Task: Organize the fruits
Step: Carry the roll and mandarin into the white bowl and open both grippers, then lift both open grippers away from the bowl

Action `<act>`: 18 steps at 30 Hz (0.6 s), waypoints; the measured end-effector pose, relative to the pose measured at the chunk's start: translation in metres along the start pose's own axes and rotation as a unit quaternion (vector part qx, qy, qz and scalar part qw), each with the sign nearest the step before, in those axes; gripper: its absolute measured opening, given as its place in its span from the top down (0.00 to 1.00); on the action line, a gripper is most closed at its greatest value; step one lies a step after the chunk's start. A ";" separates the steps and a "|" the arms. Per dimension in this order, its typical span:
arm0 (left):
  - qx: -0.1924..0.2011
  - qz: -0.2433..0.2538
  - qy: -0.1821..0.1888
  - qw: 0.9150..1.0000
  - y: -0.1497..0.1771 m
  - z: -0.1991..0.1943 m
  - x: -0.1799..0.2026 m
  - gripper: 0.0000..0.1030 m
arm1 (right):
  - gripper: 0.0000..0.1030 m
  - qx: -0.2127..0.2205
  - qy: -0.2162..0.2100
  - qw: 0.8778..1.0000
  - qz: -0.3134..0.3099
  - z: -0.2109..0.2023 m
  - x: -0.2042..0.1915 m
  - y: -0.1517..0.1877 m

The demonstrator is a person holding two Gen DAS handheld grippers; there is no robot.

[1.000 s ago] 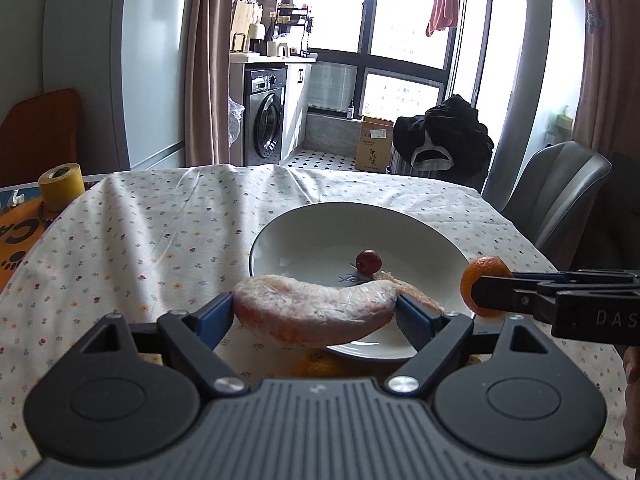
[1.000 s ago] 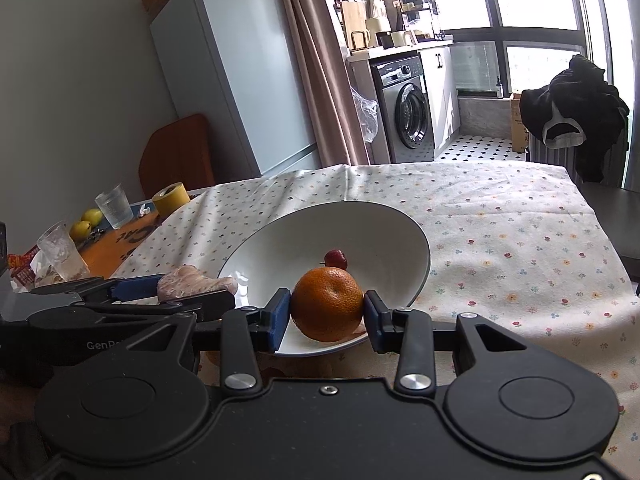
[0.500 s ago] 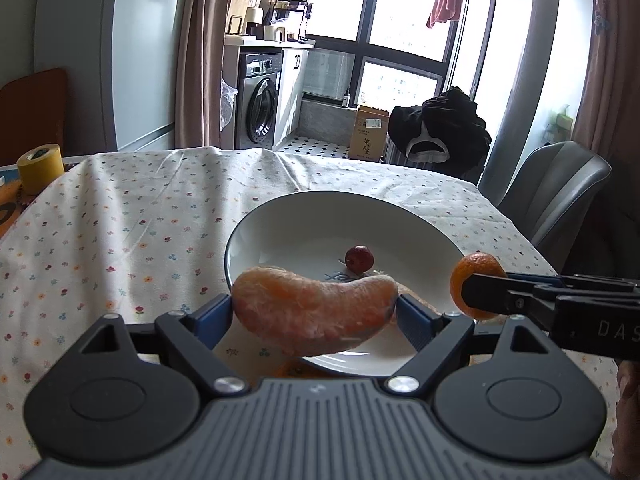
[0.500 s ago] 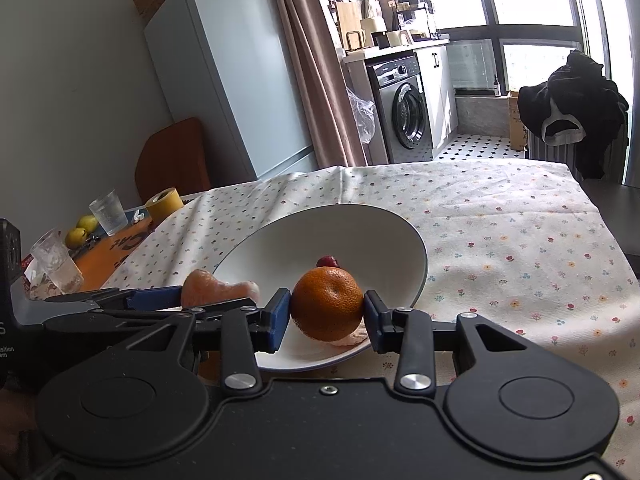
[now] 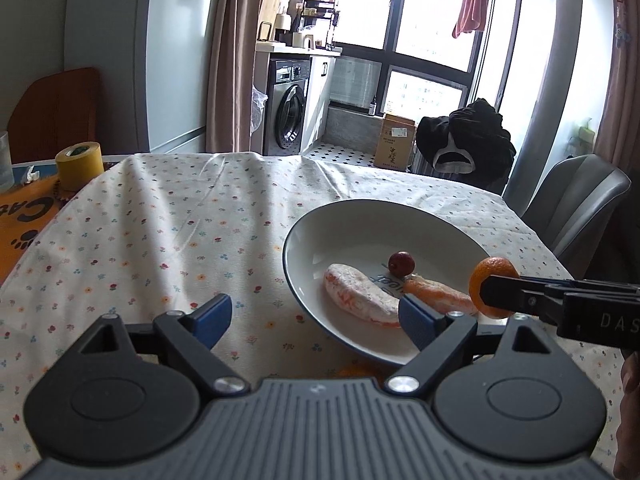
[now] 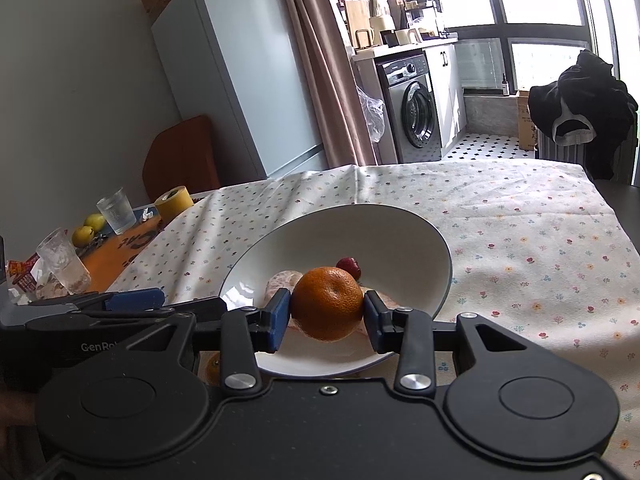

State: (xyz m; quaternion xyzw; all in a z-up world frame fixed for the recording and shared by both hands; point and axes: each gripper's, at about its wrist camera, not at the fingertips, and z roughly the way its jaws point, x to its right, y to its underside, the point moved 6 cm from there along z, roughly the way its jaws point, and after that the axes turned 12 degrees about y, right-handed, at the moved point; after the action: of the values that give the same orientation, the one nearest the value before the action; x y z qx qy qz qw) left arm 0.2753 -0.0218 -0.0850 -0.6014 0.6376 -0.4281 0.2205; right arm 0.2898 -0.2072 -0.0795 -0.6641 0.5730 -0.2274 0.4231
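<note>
Over the plate's [image 6: 436, 248] rim at 6 o'clock, the right tool [image 6: 326, 316] clamps an orange [image 6: 327, 303], probably for dropping beside the peeled segment [image 5: 360, 296]; the left tool [image 5: 316, 316] gapes wide, empty.

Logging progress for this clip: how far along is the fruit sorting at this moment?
Done: two peeled citrus segments and a small red fruit lie in the white bowl; the left gripper is open and empty. In hand: the right gripper clamps an orange above the bowl's near edge. Left: release it; another orange fruit shows beside the bowl.
</note>
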 end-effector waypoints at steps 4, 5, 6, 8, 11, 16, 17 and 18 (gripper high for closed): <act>0.002 -0.003 -0.003 1.000 0.001 -0.008 -0.004 0.13 | 0.63 0.005 -0.004 1.000 -0.003 -0.001 -0.007 -0.002; 0.002 -0.004 -0.005 1.000 0.002 -0.009 -0.005 0.13 | 0.63 0.006 -0.005 1.000 -0.003 -0.001 -0.008 -0.001; 0.002 -0.005 -0.006 1.000 0.002 -0.011 -0.006 0.13 | 0.62 0.005 -0.005 1.000 -0.003 0.000 -0.008 -0.001; 0.001 -0.007 -0.008 1.000 0.003 -0.013 -0.008 0.13 | 0.53 0.011 -0.001 1.000 0.003 -0.001 -0.007 -0.001; -0.001 -0.011 -0.007 1.000 0.004 -0.017 -0.009 0.13 | 0.42 0.019 0.006 1.000 0.007 -0.006 -0.004 -0.002; -0.003 -0.025 -0.014 1.000 0.005 -0.023 -0.011 0.12 | 0.28 0.028 0.010 1.000 0.011 -0.018 -0.001 -0.005; -0.002 -0.026 -0.014 1.000 0.005 -0.025 -0.012 0.12 | 0.22 0.032 0.012 0.999 0.012 -0.020 -0.001 -0.005; -0.001 -0.027 -0.015 1.000 0.004 -0.026 -0.012 0.12 | 0.21 0.036 0.013 0.999 0.012 -0.023 0.000 -0.005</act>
State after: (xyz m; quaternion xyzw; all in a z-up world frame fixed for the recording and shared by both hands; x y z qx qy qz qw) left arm 0.2539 -0.0036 -0.0772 -0.6251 0.6182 -0.4241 0.2174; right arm 0.2746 -0.2141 -0.0632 -0.6379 0.5781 -0.2517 0.4421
